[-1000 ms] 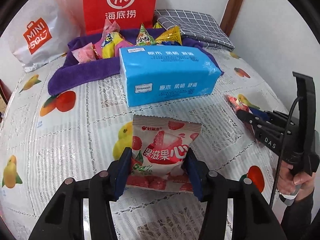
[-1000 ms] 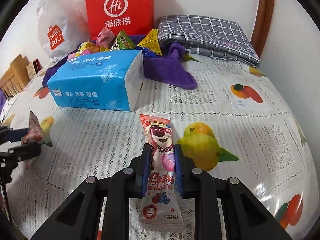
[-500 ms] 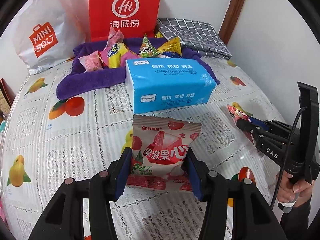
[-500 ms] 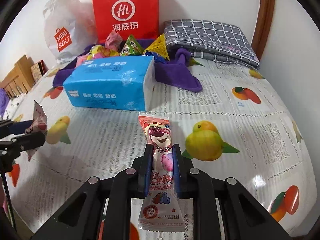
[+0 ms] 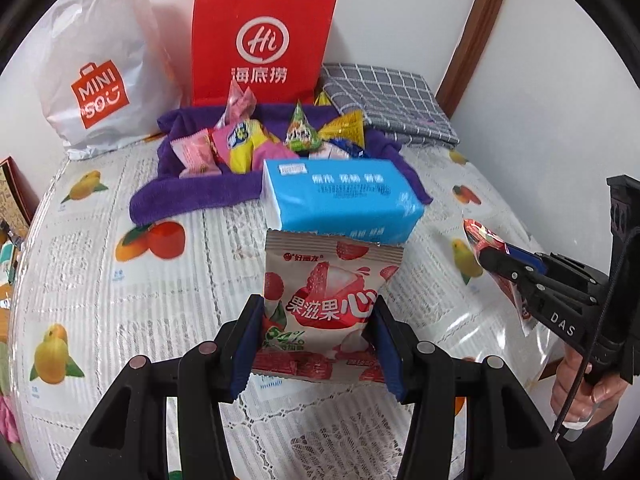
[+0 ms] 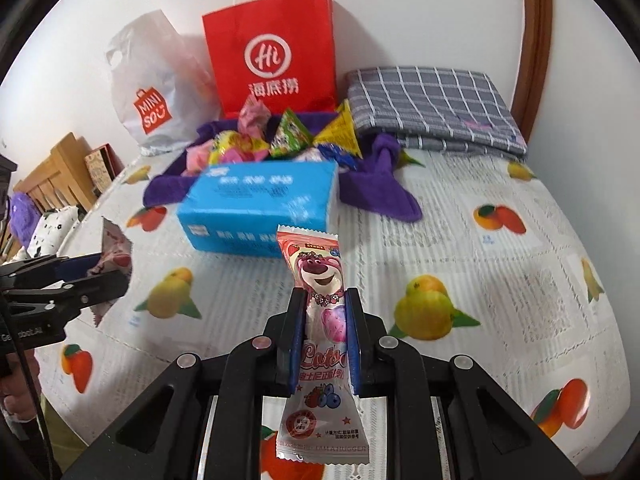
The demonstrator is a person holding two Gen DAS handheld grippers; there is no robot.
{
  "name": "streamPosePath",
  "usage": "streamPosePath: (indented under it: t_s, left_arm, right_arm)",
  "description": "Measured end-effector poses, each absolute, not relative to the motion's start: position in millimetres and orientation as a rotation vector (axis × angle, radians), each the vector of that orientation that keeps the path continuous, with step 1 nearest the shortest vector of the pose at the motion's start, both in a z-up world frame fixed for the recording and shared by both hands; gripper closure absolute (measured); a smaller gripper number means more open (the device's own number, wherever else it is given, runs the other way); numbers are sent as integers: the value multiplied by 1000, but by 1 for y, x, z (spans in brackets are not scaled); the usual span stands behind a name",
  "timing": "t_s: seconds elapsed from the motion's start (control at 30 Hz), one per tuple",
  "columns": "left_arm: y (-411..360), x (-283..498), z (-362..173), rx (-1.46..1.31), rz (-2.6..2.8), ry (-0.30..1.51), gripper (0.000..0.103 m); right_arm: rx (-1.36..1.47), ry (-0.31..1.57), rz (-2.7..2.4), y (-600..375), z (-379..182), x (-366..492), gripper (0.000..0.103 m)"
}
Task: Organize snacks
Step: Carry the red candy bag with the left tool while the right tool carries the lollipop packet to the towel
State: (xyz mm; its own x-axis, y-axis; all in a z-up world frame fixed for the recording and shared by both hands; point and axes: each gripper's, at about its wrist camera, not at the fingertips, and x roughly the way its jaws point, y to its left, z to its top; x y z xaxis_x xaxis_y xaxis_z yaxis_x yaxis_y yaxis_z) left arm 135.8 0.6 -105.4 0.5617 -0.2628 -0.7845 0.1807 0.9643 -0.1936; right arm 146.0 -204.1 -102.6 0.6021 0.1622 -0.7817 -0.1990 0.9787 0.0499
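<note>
Pinching strawberry pouch (image 5: 320, 300), left gripper (image 5: 316, 344); right gripper (image 6: 323, 340) jaws clamp "Lotso" packet (image 6: 320, 360).

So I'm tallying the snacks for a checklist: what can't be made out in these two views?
- Snack pile on the purple towel: the blue tissue pack hides its near side in both views, so there is no full count.
- Red bag and white bag: contents unseen.
- Tissue pack print: blurred.
- Strawberry packet, left wrist view: lower corners behind the tongs.
</note>
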Motion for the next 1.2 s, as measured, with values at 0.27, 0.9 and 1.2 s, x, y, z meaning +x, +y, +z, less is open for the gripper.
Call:
streamPosePath:
  t_s: [0.27,0.9,1.2]
  left_arm:
    - [2,149,-74,-107,-276,894,53]
    - [-4,184,-28,-119,-278,823,53]
    - [0,201,-25,-129,-274,829,53]
  right_arm:
    - [-55,839,217,-193,-66,158,84]
    - [-60,753,265,-165,-14,198,84]
    - [-56,733,260,-165,-8,214,84]
